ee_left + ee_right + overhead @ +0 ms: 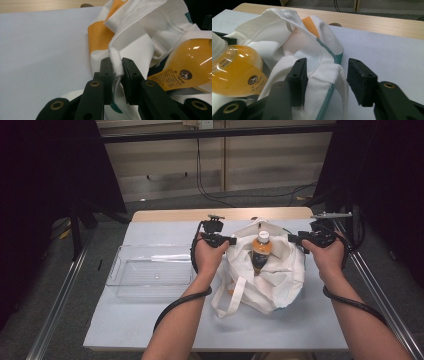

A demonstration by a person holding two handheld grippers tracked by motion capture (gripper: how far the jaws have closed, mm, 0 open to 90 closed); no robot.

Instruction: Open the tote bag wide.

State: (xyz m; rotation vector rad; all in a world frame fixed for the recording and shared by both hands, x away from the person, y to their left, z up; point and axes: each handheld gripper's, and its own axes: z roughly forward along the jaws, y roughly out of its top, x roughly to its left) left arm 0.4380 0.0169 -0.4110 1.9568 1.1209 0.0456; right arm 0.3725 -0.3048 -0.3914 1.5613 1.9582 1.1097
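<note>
A white cloth tote bag [280,270] with orange and teal trim lies on the white table, and an orange drink bottle [261,251] with a white cap stands in its mouth. My left gripper [231,240] is at the bag's left rim, shut on a fold of the white cloth [116,63]. My right gripper [292,238] is at the right rim, and its jaws stand apart around the bag's edge [329,72] without pressing it. The bottle [234,71] shows close at the left of the right gripper view, and the bottle [190,67] also shows at the right of the left gripper view.
A clear plastic tray [150,270] sits on the table left of the bag. The bag's straps [232,295] trail toward the front edge. A wooden strip [220,214] runs along the table's far edge, and metal rails [380,285] flank both sides.
</note>
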